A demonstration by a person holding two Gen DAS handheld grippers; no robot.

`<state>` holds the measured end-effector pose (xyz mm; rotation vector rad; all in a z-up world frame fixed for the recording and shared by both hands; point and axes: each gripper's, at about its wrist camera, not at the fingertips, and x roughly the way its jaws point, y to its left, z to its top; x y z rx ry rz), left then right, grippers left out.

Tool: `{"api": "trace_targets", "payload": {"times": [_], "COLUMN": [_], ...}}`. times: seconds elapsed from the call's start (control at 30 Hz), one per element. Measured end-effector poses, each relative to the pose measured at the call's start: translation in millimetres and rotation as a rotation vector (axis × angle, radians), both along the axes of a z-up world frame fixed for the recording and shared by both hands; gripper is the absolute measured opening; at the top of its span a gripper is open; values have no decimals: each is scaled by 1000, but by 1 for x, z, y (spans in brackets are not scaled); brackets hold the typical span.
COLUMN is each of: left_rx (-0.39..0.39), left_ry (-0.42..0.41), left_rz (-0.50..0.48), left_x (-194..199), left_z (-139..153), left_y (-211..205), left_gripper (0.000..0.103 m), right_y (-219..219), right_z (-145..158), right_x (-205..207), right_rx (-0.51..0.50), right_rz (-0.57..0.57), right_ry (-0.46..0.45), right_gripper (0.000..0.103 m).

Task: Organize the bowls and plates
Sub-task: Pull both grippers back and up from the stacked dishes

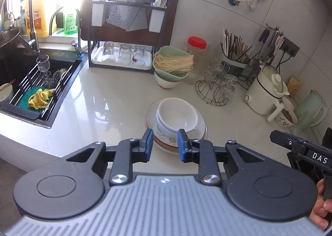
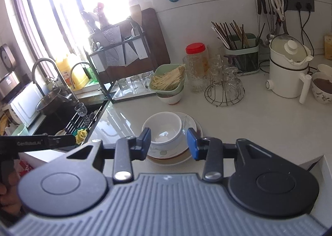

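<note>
Left gripper [image 1: 165,144]: jaws spread, empty, poised above the near rim of the plates [image 1: 199,130] on the countertop [image 1: 108,101]; white bowl [image 1: 177,116] stacked on them.

Right gripper [image 2: 169,144]: jaws spread, empty, framing the white bowl [image 2: 164,130] on the plates [image 2: 189,128].

Left of plates [image 1: 176,132]: bare counter [image 1: 108,98] up to the sink [image 1: 31,90].
Behind plates: noodle bowl [image 1: 172,65] and wire rack [image 1: 215,88] block.
Right of plates: bare counter, then kettle [image 1: 267,90].
</note>
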<state>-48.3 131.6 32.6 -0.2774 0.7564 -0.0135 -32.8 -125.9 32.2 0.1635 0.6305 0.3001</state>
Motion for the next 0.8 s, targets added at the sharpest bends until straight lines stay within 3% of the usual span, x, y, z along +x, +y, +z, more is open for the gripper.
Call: {"api": "trace_targets", "payload": {"times": [0.33,0.5,0.8], "left_rx": [20,-17,8], "left_ry": [27,23,37], "left_rz": [-17,5,4], "left_x": [-7,-19,-40], "left_z": [-18,-15,-11], "left_y": [4,6,1], "left_gripper": [30,30,30], "right_y": [13,11,1], "right_z": [-9,-12,-12], "right_x": [-17,-21,-39], "right_rx": [-16,-19,-33], "right_rz": [-7,-9,-16], "right_ry": [9,21,43], "right_gripper": [41,41,41]}}
